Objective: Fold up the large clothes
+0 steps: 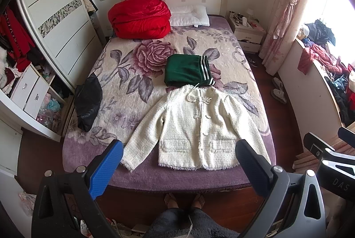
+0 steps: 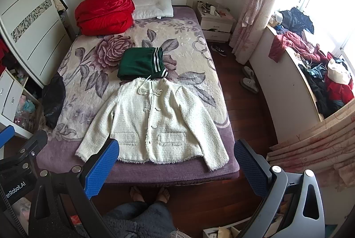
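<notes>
A cream tweed jacket lies spread flat, front up, sleeves angled out, at the foot of the bed. Just beyond its collar sits a folded green garment with white stripes. My left gripper hovers above the near edge of the bed, short of the jacket's hem, wide open with nothing between its fingers. My right gripper is held the same way, open and empty, above the hem. Neither touches the cloth.
A red quilt and a white pillow lie at the headboard. A black bag rests on the bed's left edge. A person's feet stand at the bed's foot. Wardrobe left, nightstand and cluttered windowsill right.
</notes>
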The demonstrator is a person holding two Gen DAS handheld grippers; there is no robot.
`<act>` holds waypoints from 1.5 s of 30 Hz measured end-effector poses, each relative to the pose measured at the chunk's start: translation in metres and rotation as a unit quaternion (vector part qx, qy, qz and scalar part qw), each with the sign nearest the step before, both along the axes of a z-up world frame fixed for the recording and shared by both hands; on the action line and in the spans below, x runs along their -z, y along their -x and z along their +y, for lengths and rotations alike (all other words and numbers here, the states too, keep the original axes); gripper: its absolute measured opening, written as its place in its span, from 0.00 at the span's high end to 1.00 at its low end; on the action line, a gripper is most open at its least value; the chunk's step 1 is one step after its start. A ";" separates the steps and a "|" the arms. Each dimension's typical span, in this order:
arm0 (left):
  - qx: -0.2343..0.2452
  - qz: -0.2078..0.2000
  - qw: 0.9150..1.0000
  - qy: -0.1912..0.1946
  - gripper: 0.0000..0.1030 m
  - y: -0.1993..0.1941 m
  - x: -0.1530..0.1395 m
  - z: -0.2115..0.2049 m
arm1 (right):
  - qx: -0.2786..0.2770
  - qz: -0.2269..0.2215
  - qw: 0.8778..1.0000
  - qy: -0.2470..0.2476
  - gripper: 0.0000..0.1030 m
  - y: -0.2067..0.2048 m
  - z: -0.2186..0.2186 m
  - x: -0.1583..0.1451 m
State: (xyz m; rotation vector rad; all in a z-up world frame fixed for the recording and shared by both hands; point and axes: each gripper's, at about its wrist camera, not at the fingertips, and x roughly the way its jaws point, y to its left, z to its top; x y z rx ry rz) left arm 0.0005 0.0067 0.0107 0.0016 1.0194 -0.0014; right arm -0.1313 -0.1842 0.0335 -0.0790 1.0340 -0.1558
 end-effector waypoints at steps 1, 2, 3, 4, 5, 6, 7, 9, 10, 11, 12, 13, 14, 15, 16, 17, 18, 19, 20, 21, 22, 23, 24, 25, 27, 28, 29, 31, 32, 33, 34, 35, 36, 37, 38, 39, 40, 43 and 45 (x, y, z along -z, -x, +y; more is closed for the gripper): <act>0.000 -0.001 1.000 0.000 0.00 0.000 -0.001 0.001 | -0.001 0.000 1.000 0.001 0.00 0.000 0.000 0.000; 0.000 -0.001 1.000 0.000 0.00 0.000 -0.001 0.002 | -0.001 -0.001 1.000 0.001 0.00 0.000 -0.001 -0.001; 0.000 -0.001 1.000 0.000 0.00 0.000 -0.002 0.003 | -0.001 -0.001 1.000 0.001 0.00 0.000 -0.001 -0.001; 0.001 -0.001 1.000 0.001 0.00 0.000 -0.004 0.004 | -0.001 0.000 1.000 0.000 0.00 0.000 -0.001 -0.001; 0.001 -0.002 1.000 0.001 0.00 0.000 -0.005 0.005 | -0.001 -0.001 1.000 0.002 0.00 0.000 -0.001 -0.001; 0.000 -0.002 1.000 0.001 0.00 -0.001 0.003 0.004 | 0.000 -0.001 1.000 0.002 0.00 0.000 -0.002 -0.001; 0.001 -0.002 1.000 0.001 0.00 -0.001 0.002 0.005 | 0.000 -0.001 1.000 0.001 0.00 0.000 -0.002 -0.001; 0.001 -0.003 1.000 -0.001 0.00 -0.005 0.000 -0.003 | 0.000 0.000 1.000 0.001 0.00 -0.002 0.007 0.001; 0.001 -0.003 1.000 -0.001 0.00 -0.005 0.001 -0.002 | 0.000 -0.001 1.000 0.001 0.00 -0.002 0.006 0.000; 0.001 -0.003 1.000 0.000 0.00 -0.006 0.000 -0.002 | 0.000 -0.001 1.000 0.002 0.00 -0.002 0.005 0.000; 0.000 -0.003 1.000 0.000 0.00 -0.007 -0.001 -0.002 | 0.000 -0.002 1.000 0.002 0.00 -0.002 0.006 0.000; 0.000 -0.004 1.000 0.000 0.00 -0.007 -0.002 -0.002 | -0.001 -0.002 1.000 0.002 0.00 -0.003 0.009 -0.001; 0.000 -0.004 1.000 0.000 0.00 -0.008 -0.002 -0.002 | -0.001 -0.002 1.000 0.003 0.00 -0.003 0.009 -0.002; 0.001 -0.004 1.000 -0.001 0.00 -0.009 -0.003 -0.002 | -0.001 -0.003 1.000 0.003 0.00 -0.002 0.011 -0.003; 0.001 -0.004 1.000 -0.001 0.00 -0.007 -0.002 -0.002 | -0.001 -0.003 1.000 0.003 0.00 -0.002 0.014 -0.003; 0.001 -0.004 1.000 -0.001 0.00 -0.008 -0.002 -0.002 | -0.001 -0.004 1.000 0.002 0.00 -0.005 0.015 -0.004; 0.001 -0.004 1.000 -0.001 0.00 -0.008 -0.003 -0.002 | -0.002 -0.005 1.000 0.003 0.00 -0.003 0.017 -0.005; 0.000 -0.004 1.000 -0.001 0.00 -0.009 -0.004 -0.002 | -0.002 -0.004 1.000 0.003 0.00 -0.004 0.018 -0.005; 0.000 -0.005 1.000 -0.001 0.00 -0.010 -0.005 -0.001 | -0.002 -0.003 1.000 0.003 0.00 -0.004 0.017 -0.006; 0.000 -0.006 1.000 -0.001 0.00 -0.011 -0.006 -0.001 | -0.002 -0.003 1.000 0.003 0.00 -0.004 0.017 -0.006; 0.000 -0.006 1.000 -0.001 0.00 -0.008 -0.003 -0.003 | -0.002 -0.003 1.000 0.002 0.00 -0.004 0.016 -0.007; 0.000 -0.006 1.000 0.000 0.00 -0.008 -0.004 -0.002 | -0.002 -0.003 1.000 0.002 0.00 -0.004 0.016 -0.007; 0.000 -0.006 1.000 0.000 0.00 -0.008 -0.005 -0.002 | -0.002 -0.003 1.000 0.003 0.00 -0.003 0.016 -0.006; 0.000 -0.007 1.000 0.000 0.00 -0.009 -0.006 -0.001 | -0.002 -0.003 1.000 0.002 0.00 -0.002 0.016 -0.006; 0.001 -0.008 1.000 0.001 0.00 -0.010 -0.008 -0.001 | -0.001 -0.004 1.000 0.002 0.00 -0.005 0.015 -0.011; 0.002 -0.008 1.000 0.001 0.00 -0.011 -0.009 -0.001 | -0.001 -0.004 1.000 0.003 0.00 -0.005 0.015 -0.010; 0.001 -0.009 1.000 0.001 0.00 -0.012 -0.008 -0.003 | -0.003 -0.004 1.000 0.003 0.00 -0.014 0.020 -0.017; 0.001 -0.008 1.000 0.001 0.00 -0.012 -0.008 -0.003 | -0.002 -0.005 1.000 0.002 0.00 -0.014 0.020 -0.017; 0.000 -0.008 1.000 0.001 0.00 -0.012 -0.008 -0.003 | -0.003 -0.004 1.000 0.002 0.00 -0.014 0.020 -0.017; 0.001 -0.008 1.000 0.001 0.00 -0.012 -0.008 -0.004 | -0.003 -0.004 1.000 0.004 0.00 -0.014 0.020 -0.017; 0.001 -0.008 1.000 0.000 0.00 -0.013 -0.009 -0.004 | -0.004 -0.004 1.000 0.004 0.00 -0.014 0.020 -0.017; 0.001 -0.009 1.000 0.000 0.00 -0.013 -0.009 -0.004 | -0.004 -0.004 1.000 0.004 0.00 -0.017 0.018 -0.022; 0.001 -0.009 1.000 0.001 0.00 -0.012 -0.008 -0.003 | -0.004 -0.004 1.000 0.003 0.00 -0.017 0.017 -0.023; 0.001 -0.009 1.000 0.001 0.00 -0.014 -0.009 -0.003 | -0.004 -0.004 1.000 0.003 0.00 -0.018 0.018 -0.023; 0.001 -0.010 1.000 0.001 0.00 -0.014 -0.010 -0.003 | -0.004 -0.005 1.000 0.003 0.00 -0.017 0.018 -0.022; 0.001 -0.010 1.000 0.001 0.00 -0.012 -0.009 -0.003 | -0.004 -0.005 1.000 0.003 0.00 -0.017 0.018 -0.022; 0.001 -0.010 1.000 0.001 0.00 -0.012 -0.009 -0.003 | -0.004 -0.004 1.000 0.003 0.00 -0.018 0.018 -0.023; 0.001 -0.010 1.000 0.001 0.00 -0.012 -0.009 -0.003 | -0.004 -0.005 1.000 0.003 0.00 -0.017 0.019 -0.023; 0.001 -0.010 1.000 0.002 0.00 -0.013 -0.011 -0.003 | -0.003 -0.005 1.000 0.003 0.00 -0.014 0.016 -0.020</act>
